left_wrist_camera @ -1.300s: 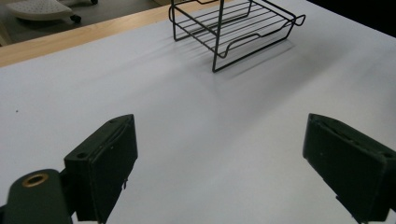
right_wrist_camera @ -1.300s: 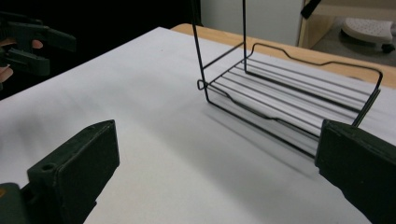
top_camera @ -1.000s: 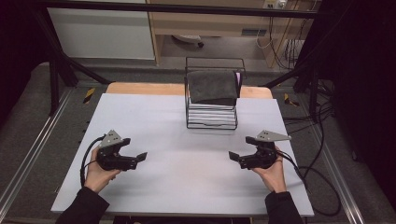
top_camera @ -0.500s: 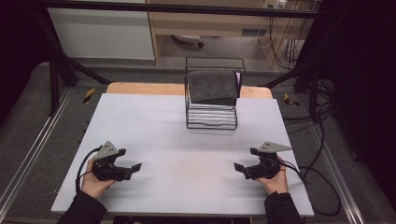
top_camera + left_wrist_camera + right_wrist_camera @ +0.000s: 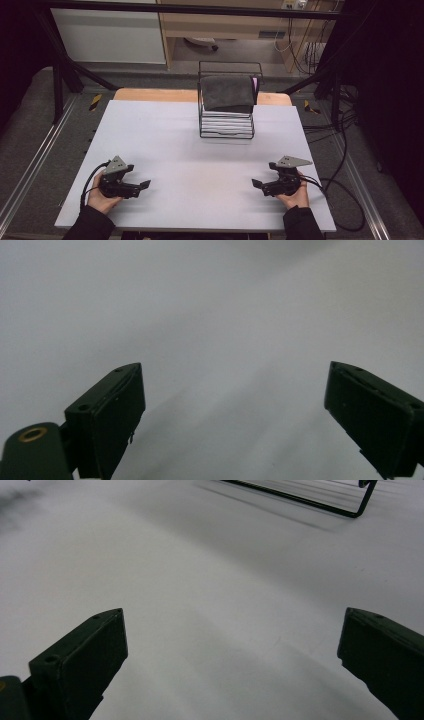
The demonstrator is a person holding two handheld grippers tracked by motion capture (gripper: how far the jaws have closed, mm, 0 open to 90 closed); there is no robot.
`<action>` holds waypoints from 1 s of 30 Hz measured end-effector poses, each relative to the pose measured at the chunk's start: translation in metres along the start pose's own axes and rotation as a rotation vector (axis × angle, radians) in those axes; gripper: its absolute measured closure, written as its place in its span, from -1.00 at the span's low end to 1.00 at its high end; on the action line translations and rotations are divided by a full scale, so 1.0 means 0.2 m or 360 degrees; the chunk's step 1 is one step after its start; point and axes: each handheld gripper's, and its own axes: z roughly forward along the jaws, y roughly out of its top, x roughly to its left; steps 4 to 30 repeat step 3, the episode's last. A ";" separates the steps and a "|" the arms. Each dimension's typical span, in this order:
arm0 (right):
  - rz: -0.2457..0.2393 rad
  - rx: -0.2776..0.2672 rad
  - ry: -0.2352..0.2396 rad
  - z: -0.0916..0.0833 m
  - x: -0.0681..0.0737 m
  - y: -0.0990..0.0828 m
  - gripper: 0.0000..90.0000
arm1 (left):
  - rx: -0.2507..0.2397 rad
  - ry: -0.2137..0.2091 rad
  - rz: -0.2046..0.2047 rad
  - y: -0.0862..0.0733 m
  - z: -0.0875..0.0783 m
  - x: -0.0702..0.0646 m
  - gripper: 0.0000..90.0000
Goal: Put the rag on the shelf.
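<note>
Left gripper [image 5: 142,185] lower left, right gripper [image 5: 256,183] lower right, both low over white table [image 5: 165,130], jaws spread wide, empty; likely resting pose. Wire rack [image 5: 226,125] upper centre, grey cloth [image 5: 227,93] draped on top, well apart from both.

A white surface [image 5: 190,150] carries a black wire rack [image 5: 226,127] near its far edge, holding a stack of white plates with a dark grey cloth [image 5: 227,92] draped on top.

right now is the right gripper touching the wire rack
Apart. The high view shows the right gripper near the table's front edge, with bare white surface between it and the wire rack.
</note>
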 end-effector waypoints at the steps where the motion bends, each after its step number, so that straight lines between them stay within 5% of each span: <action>1: 0.0003 0.0005 0.0001 0.00 0.00 0.00 -0.99 | 0.0003 0.0000 0.0001 0.00 0.00 0.00 -0.79; 30: 0.0004 0.0009 0.0003 0.00 0.00 0.00 -0.99 | 0.0002 0.0000 0.0006 0.00 0.00 0.00 -0.79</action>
